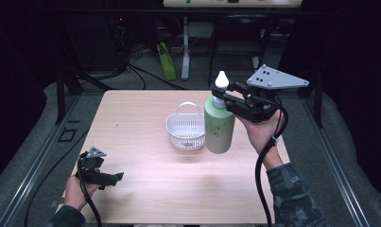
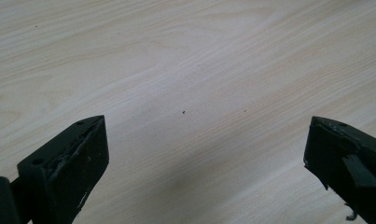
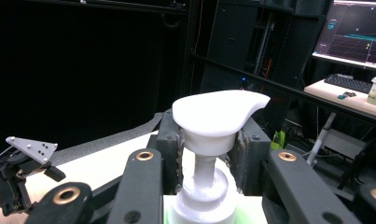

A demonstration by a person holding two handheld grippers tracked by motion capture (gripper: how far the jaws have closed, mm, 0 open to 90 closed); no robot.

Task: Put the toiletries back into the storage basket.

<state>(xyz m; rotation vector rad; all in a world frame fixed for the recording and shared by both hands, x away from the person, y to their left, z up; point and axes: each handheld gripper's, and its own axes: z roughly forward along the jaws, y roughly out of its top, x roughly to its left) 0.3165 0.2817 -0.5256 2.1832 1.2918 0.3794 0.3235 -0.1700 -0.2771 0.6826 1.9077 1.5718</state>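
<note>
A pale green pump bottle (image 1: 219, 125) with a white pump head (image 1: 221, 80) hangs in the air right of a white basket (image 1: 186, 130). My right gripper (image 1: 226, 92) is shut on the bottle's neck just below the pump head (image 3: 217, 114); both pads (image 3: 174, 144) press the white stem. The bottle hangs clear of the table beside the basket. My left gripper (image 1: 113, 177) rests low at the table's front left, open, its jaws wide apart over bare wood (image 2: 190, 93). The left gripper (image 3: 17, 175) also appears far off in the right gripper view.
The light wooden table (image 1: 145, 189) has bare room in front and to the left of the basket. Beyond the far edge stand a desk leg, cables and a green object (image 1: 167, 61) on the floor. A monitor (image 3: 358, 32) and keyboard sit in the background.
</note>
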